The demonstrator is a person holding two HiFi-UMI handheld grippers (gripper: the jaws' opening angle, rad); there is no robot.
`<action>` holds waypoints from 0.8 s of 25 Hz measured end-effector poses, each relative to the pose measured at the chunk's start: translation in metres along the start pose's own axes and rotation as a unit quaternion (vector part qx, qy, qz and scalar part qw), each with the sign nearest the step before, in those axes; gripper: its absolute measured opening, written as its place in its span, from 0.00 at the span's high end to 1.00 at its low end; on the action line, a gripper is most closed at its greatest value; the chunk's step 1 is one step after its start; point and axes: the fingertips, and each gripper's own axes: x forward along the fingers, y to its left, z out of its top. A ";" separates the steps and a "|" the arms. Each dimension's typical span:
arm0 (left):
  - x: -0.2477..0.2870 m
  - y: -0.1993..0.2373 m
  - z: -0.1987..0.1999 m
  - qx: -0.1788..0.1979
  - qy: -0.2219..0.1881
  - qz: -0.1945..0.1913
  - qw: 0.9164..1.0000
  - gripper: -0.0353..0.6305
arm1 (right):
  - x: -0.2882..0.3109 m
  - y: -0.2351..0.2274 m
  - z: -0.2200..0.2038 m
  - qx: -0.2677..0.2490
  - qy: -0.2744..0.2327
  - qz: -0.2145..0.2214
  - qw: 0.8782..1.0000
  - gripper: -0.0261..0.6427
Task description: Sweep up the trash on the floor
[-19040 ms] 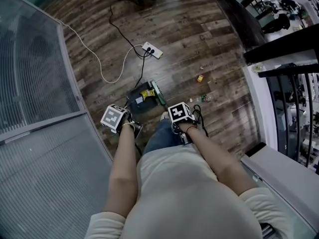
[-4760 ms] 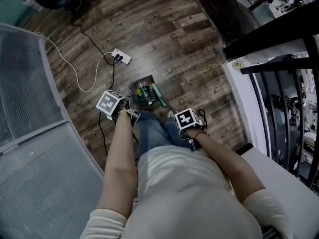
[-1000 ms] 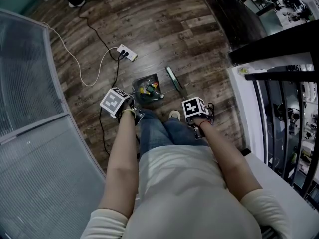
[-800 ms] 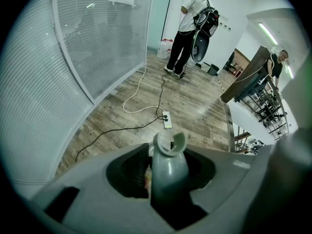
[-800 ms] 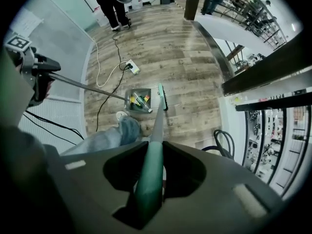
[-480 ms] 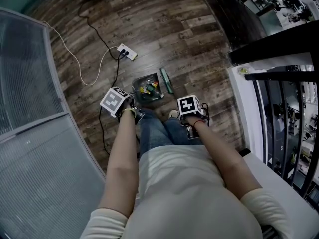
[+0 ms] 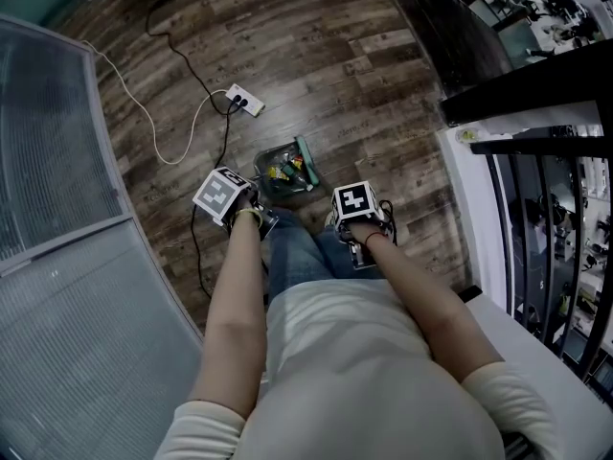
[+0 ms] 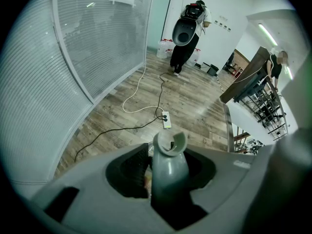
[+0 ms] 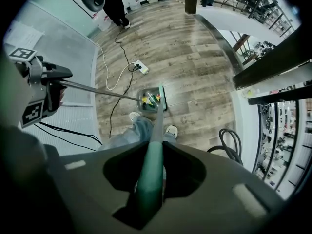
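A dark dustpan [image 7: 280, 168] stands on the wood floor in front of the person's feet, with several coloured bits of trash [image 7: 284, 172] inside; it also shows in the right gripper view as the dustpan [image 9: 146, 97]. The green broom head [image 7: 306, 159] rests against the pan's right edge. My left gripper [image 7: 261, 220] is shut on the grey dustpan handle [image 8: 168, 168]. My right gripper [image 7: 347, 253] is shut on the green broom handle [image 9: 150, 172], which runs down to the broom head [image 9: 161, 95].
A white power strip [image 7: 241, 101] with a white cable and black cords [image 7: 196, 86] lies on the floor beyond the pan. A glass partition [image 7: 57, 218] stands at left. A dark counter and railing [image 7: 522, 84] are at right. A person [image 8: 185, 33] stands far off.
The broom head has swung left from the open floor to the dustpan's right edge over the last second. My right gripper moved left with it; the left one stayed put.
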 end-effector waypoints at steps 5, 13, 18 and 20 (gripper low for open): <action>0.000 -0.001 0.001 0.001 0.000 0.000 1.000 0.73 | -0.003 0.008 -0.002 -0.011 -0.003 0.007 1.000 0.82; 0.001 0.000 0.001 0.000 0.000 -0.002 1.000 0.73 | -0.009 0.008 -0.009 -0.057 -0.011 0.008 0.998 0.82; 0.001 0.000 0.000 -0.001 0.001 -0.004 1.000 0.73 | -0.011 -0.002 -0.010 -0.056 -0.017 0.007 0.998 0.82; 0.001 0.001 0.000 -0.001 0.001 -0.004 1.000 0.73 | -0.012 -0.003 -0.010 -0.056 -0.018 0.005 0.998 0.82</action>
